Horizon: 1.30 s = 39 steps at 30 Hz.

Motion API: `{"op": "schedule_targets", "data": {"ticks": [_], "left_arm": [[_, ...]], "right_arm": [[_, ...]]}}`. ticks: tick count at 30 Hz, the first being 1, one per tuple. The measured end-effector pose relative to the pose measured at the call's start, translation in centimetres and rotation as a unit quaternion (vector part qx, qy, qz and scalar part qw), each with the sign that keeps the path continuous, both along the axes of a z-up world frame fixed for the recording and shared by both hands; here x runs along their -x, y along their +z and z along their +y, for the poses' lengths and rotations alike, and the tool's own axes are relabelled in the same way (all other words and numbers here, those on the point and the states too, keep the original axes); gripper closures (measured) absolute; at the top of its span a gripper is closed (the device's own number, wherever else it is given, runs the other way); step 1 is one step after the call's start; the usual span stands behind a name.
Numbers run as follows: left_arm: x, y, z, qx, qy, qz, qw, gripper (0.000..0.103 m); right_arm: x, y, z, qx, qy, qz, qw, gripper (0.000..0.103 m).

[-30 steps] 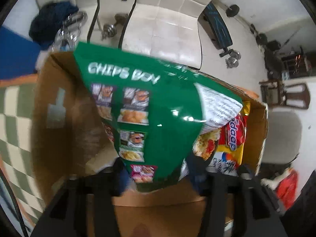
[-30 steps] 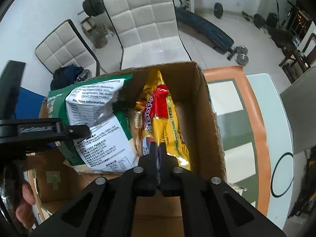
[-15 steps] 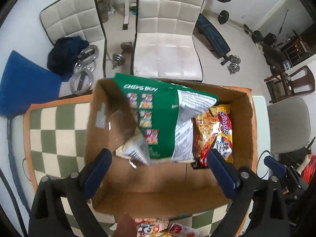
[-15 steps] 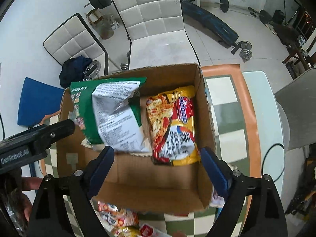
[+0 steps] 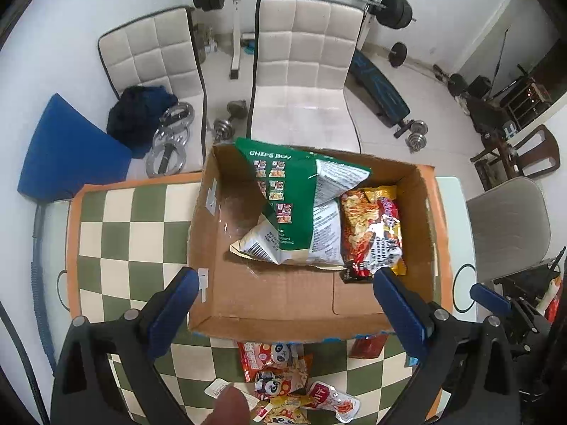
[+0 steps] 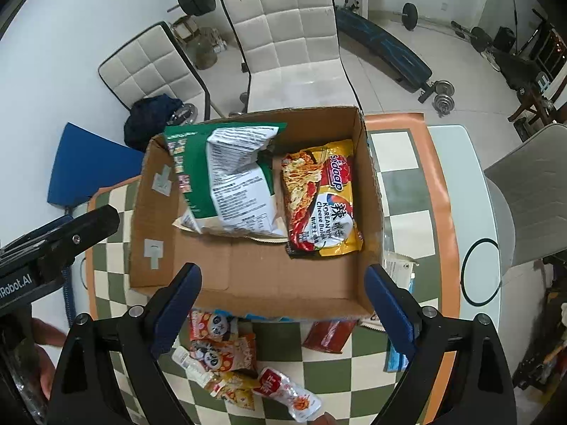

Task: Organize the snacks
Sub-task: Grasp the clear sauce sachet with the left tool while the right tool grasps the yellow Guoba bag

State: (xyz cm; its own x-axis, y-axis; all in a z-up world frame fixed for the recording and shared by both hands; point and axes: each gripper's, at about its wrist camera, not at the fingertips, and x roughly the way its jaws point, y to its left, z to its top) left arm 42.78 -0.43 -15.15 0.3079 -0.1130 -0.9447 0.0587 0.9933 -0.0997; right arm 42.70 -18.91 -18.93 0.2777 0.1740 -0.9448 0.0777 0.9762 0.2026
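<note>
Checkered surface (image 6: pixel 400 219) bearing cardboard box (image 6: pixel 248 276): green chips bag (image 6: pixel 226 177) and noodle packet (image 6: pixel 322 198) lengthwise side by side; left tool (image 5: pixel 283 276) and right tool (image 6: pixel 283 276) spread, empty.

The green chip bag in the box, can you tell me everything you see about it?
The green chip bag is a big crinkly foil-looking packet with "CHIPS BOY" and little food pictures on its green side and a white panel of small print. It is creased and puffy, leaning against the far left part of the cardboard box, its top poking above the rim. Its right edge sits by the yellow noodle packet. No claw touches it.
</note>
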Motion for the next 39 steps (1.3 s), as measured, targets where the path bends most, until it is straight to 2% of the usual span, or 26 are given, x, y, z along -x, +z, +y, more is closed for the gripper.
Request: {"op": "schedule_targets", "data": {"ticks": [4,7,10,12,15,18,21,24,27,29,30,31,33,37,39], "left_arm": [[3.4,1.6,0.2,-0.005,-0.009,-0.031,0.9995,0.002],[7.7,0.8,0.8,-0.018,-0.014,-0.040,0.9989,0.002],[12.0,-3.2,2.5,0.001,0.003,0.012,0.9999,0.002],[14.9,-7.3,4.3,0.020,0.035,0.068,0.9969,0.002],[18.3,-13.0,7.0,0.054,0.095,0.144,0.9835,0.003],[21.3,-17.2,8.9,0.051,0.132,0.188,0.9719,0.008],[23.0,-19.8,10.6,0.043,0.158,0.216,0.9624,0.008],[24.0,-21.3,11.8,0.036,0.178,0.230,0.9560,0.008],[24.1,-22.1,12.6,0.042,0.195,0.239,0.9503,0.008],[23.8,-22.6,13.0,0.052,0.210,0.242,0.9458,0.008],[23.5,-22.9,13.0,0.061,0.218,0.243,0.9431,0.008],[23.2,-23.1,13.0,0.072,0.228,0.243,0.9402,0.008],[22.2,-23.8,12.8,0.083,0.237,0.249,0.9355,0.008],[20.1,-25.8,11.4,0.110,0.250,0.274,0.9221,0.008],[19.1,-26.7,10.6,0.112,0.252,0.284,0.9184,0.008]], "right_arm": [[2.9,1.5,-0.1,-0.008,-0.003,-0.020,1.000,0.008],[6.5,1.3,0.2,-0.014,0.012,-0.020,1.000,0.007],[9.9,-0.8,0.6,-0.026,0.027,0.004,0.999,0.007],[12.5,-3.4,1.0,-0.040,0.035,0.037,0.998,0.007],[15.2,-7.6,1.6,-0.078,0.026,0.094,0.992,0.007],[17.0,-11.6,2.7,-0.110,0.007,0.139,0.984,0.007],[17.7,-15.2,4.6,-0.135,-0.006,0.178,0.975,0.007],[17.7,-18.6,6.7,-0.148,-0.016,0.214,0.965,0.007],[17.2,-21.4,8.6,-0.139,-0.017,0.241,0.960,0.008],[17.0,-22.6,9.5,-0.134,-0.017,0.253,0.958,0.013],[16.9,-23.0,9.9,-0.130,-0.014,0.257,0.957,0.021],[16.9,-23.4,10.3,-0.123,-0.008,0.261,0.958,0.037],[16.9,-23.9,10.7,-0.110,0.004,0.267,0.957,0.056],[17.5,-23.8,10.0,-0.095,0.013,0.265,0.960,0.060],[17.7,-23.7,9.4,-0.084,0.017,0.265,0.960,0.060]]}}
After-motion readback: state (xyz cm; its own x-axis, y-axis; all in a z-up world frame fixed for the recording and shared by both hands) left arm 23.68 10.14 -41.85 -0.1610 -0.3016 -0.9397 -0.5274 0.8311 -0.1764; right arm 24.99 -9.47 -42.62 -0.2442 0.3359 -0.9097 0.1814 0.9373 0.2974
